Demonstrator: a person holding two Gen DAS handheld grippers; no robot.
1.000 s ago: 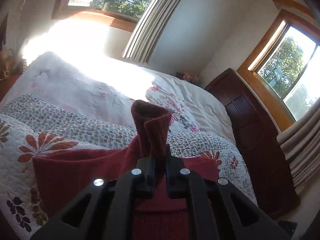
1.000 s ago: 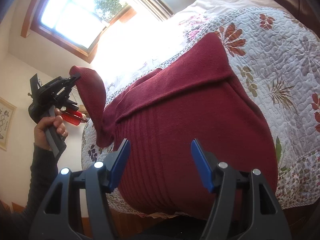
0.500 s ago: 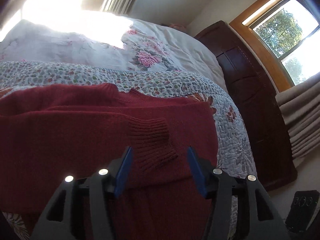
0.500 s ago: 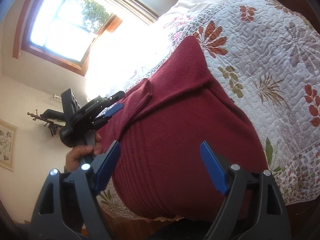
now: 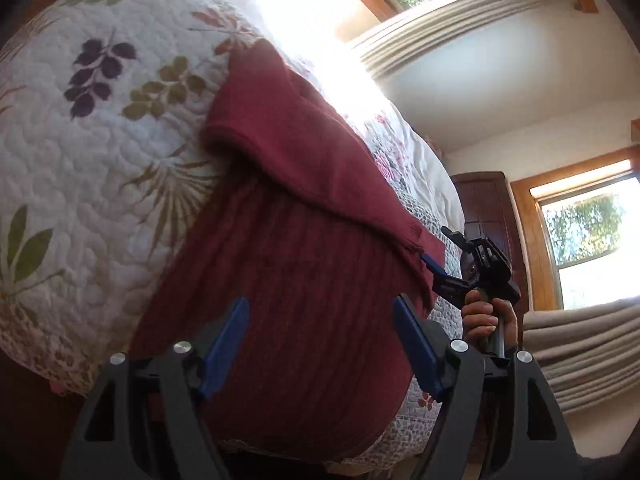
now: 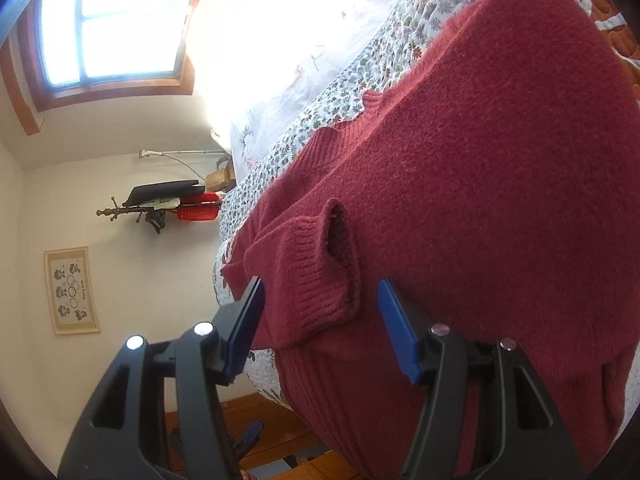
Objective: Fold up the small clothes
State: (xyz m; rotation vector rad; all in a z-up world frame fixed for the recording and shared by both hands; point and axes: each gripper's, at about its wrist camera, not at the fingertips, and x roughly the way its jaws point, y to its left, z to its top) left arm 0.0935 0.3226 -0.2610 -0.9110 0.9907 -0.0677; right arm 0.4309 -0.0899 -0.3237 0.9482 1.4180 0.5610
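A dark red knit sweater (image 5: 312,280) lies on the quilted bed (image 5: 100,160), with a sleeve folded across its body. My left gripper (image 5: 320,308) hovers open over the ribbed lower part and holds nothing. In the right wrist view the sweater (image 6: 500,160) fills the frame. The sleeve's ribbed cuff (image 6: 316,280) lies between the spread fingers of my right gripper (image 6: 320,286), which is open. The left wrist view also shows the right gripper (image 5: 440,250), held by a hand (image 5: 484,316) at the sweater's far edge beside the cuff.
The floral quilt (image 6: 340,92) runs past the sweater on all sides. A dark wooden dresser (image 5: 484,200) and curtains (image 5: 580,352) stand beyond the bed. A wall rack (image 6: 160,204) and a framed picture (image 6: 72,290) hang above the wooden floor (image 6: 260,412).
The left gripper held the cuff up, laid the sleeve across the sweater's body and let go, then drew back toward the ribbed hem. The right gripper came in around the cuff.
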